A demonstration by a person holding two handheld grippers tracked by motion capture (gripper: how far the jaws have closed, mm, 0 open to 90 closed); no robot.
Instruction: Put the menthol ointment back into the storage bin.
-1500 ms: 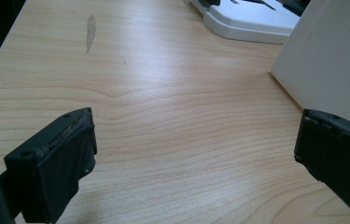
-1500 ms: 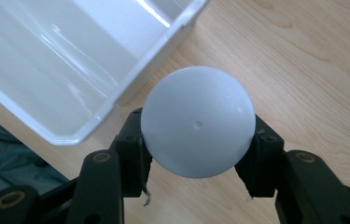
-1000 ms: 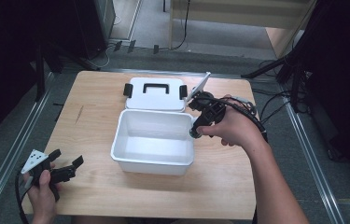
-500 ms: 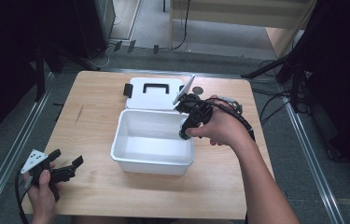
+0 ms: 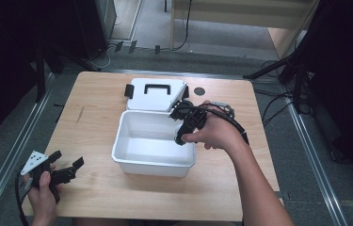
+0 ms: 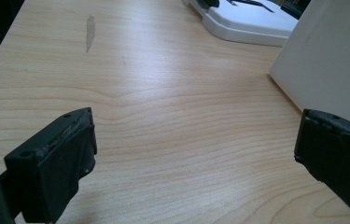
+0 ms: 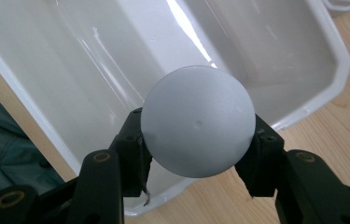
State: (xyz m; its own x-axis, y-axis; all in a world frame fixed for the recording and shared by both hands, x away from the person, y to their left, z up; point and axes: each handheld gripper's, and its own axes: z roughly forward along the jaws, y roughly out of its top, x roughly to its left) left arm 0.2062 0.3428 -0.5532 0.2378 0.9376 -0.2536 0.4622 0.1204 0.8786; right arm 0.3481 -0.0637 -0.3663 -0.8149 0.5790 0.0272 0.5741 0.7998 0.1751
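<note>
A white plastic bin (image 5: 151,167) stands open in the middle of the wooden table, and its lid (image 5: 157,94) with a black handle lies flat just behind it. Over the bin's right rear corner my right gripper (image 5: 180,139) points down, shut on a pale grey ball (image 7: 196,121). The right gripper view has the ball pinched between both pads (image 7: 134,140), with the empty bin (image 7: 70,56) beneath. At the table's front left corner my left gripper (image 5: 67,160) rests low and open. Between its jaws (image 6: 196,149) is bare wood; the bin's wall (image 6: 331,60) and lid (image 6: 252,23) lie beyond.
A dark scuff (image 5: 80,114) marks the wood left of the bin, and a small dark round spot (image 5: 199,91) sits right of the lid. Cables (image 5: 277,101) trail off the table's right side. Metal rails (image 5: 306,141) run along both sides.
My right gripper has carried the ball leftward and down, from beside the lid's right end to over the bin's right rear corner. The left gripper has stayed put.
</note>
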